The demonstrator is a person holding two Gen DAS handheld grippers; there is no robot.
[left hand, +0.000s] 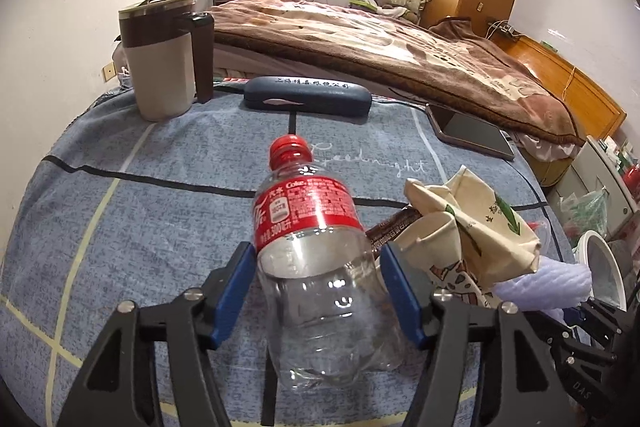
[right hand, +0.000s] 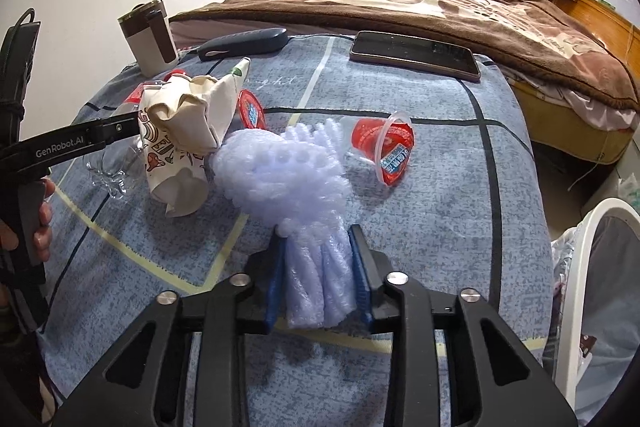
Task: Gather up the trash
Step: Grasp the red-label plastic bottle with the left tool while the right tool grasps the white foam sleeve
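Nearest item, right claw [right hand: 318, 269]: blue pads pinched tight on the gathered end of a wad of bubble wrap [right hand: 280, 167]. The rest of the wad fans out on the blue bedspread [right hand: 460, 227], not yet lifted as far as I can judge.

Item, left claw [left hand: 318, 287]: pads set either side of an empty clear cola bottle [left hand: 316, 267] lying on the cloth, red cap pointing away from me. The left pad touches the bottle wall; the right pad looks against it or just beside it, and I cannot tell whether it is gripping.

Item, beside the bottle: crumpled paper bag [left hand: 472, 227], cream with printed pictures, touching the bubble wrap. Loose.

Item, tucked between bottle and bag: brown wrapper [left hand: 390, 229], mostly hidden. Loose.

Item, beyond the bubble wrap: two small red plastic cups, one on its side [right hand: 386, 147], one half hidden behind the bag [right hand: 251, 109]. Loose.

Not trash, by my reckoning: lidded mug [left hand: 160, 59], dark glasses case [left hand: 306, 95], tablet [left hand: 468, 135], all at the far edge of the cloth.

Receptacle: white bin rim [right hand: 580, 247] off the bedspread's right edge, something pale inside that I cannot make out.

Status, judged: early. Two pieces in hand or nearly so, nothing clearly binned, four pieces left on the cloth.
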